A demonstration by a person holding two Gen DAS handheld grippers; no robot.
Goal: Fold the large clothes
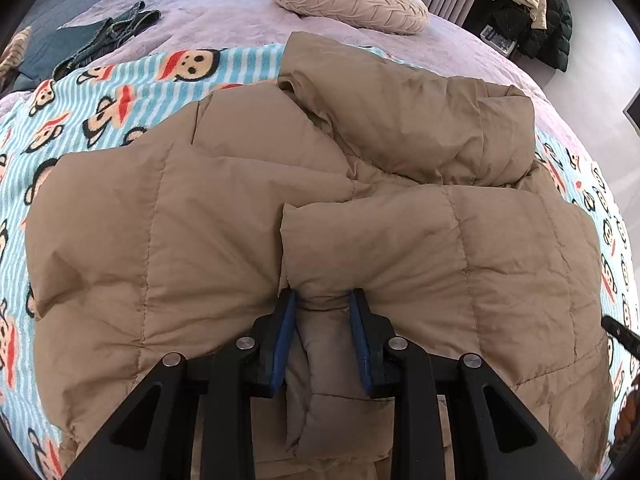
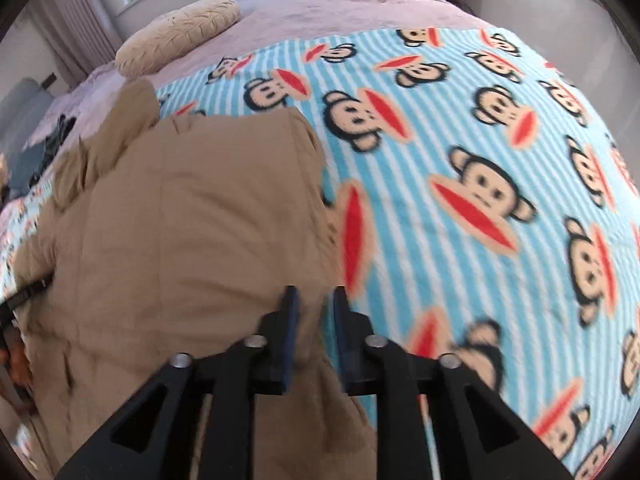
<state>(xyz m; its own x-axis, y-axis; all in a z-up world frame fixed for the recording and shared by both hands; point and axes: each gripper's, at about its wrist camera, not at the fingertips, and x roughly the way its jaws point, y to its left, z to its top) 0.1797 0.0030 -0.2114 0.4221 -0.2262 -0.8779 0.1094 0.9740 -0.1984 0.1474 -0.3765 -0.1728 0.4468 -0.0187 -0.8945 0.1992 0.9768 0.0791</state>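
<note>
left tool (image 1: 322, 300) pinches a tan puffer jacket (image 1: 200, 220) fold; right tool (image 2: 311, 296) grips its edge on the bed's monkey blanket (image 2: 460, 160). best lifted evenly, both grips firm.

The puffer jacket (image 1: 224, 216) is matt, quilted tan cloth; the monkey-print blanket (image 2: 460, 128) is soft fleece; the bedspread (image 1: 224, 16) looks plush.

jacket (image 2: 192, 240) blurred | monkey blanket (image 2: 480, 184) smeared | jacket hem cut off
</note>
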